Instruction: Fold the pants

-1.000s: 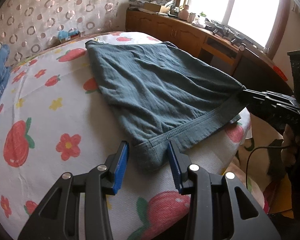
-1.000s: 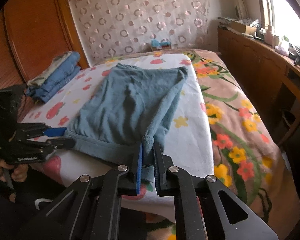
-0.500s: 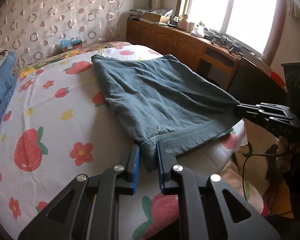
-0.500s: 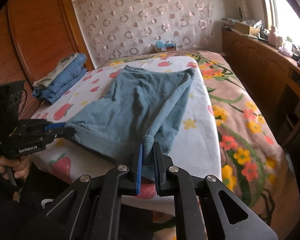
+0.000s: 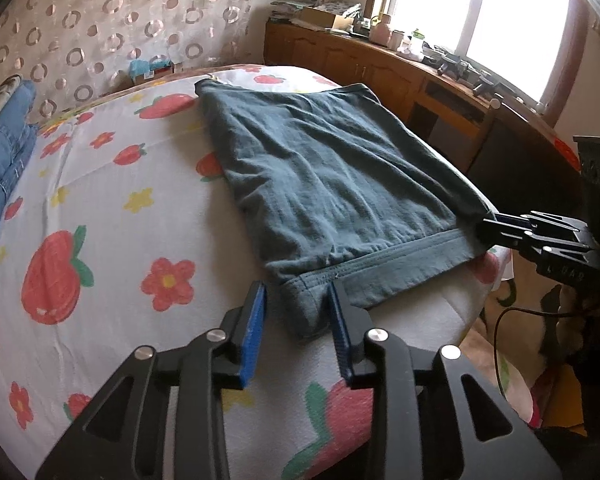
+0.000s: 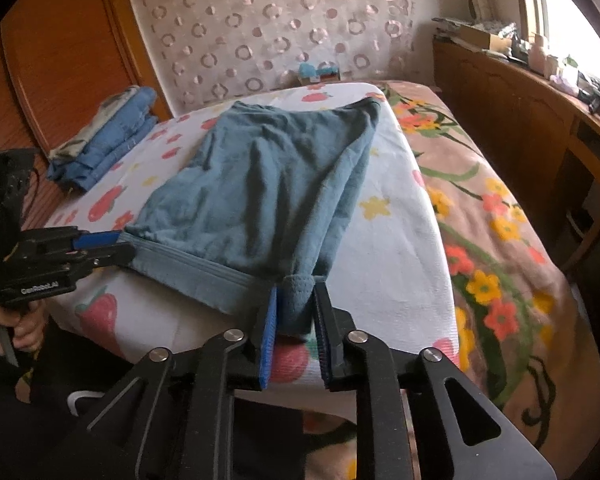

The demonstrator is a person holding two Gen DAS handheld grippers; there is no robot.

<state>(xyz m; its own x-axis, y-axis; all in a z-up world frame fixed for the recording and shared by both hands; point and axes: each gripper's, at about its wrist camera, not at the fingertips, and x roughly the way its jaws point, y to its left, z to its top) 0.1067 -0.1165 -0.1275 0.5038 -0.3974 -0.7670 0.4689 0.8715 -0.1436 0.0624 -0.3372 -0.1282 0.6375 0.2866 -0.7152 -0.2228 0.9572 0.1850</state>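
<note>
Both grippers have just been opening, left gripper point(image 5: 296, 320) and right gripper point(image 6: 294, 320) now released with the waistband corners loose between the pads, so the teal pants point(image 5: 324, 172) lie flat on the strawberry sheet point(image 5: 100, 240), probably ready for re-gripping.

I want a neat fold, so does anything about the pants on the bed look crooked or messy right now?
Mostly tidy. The pants lie flat on the bed sheet, but their waistband end hangs over the bed's edge, and the corners by the left gripper and right gripper are bunched into small wads.
</note>
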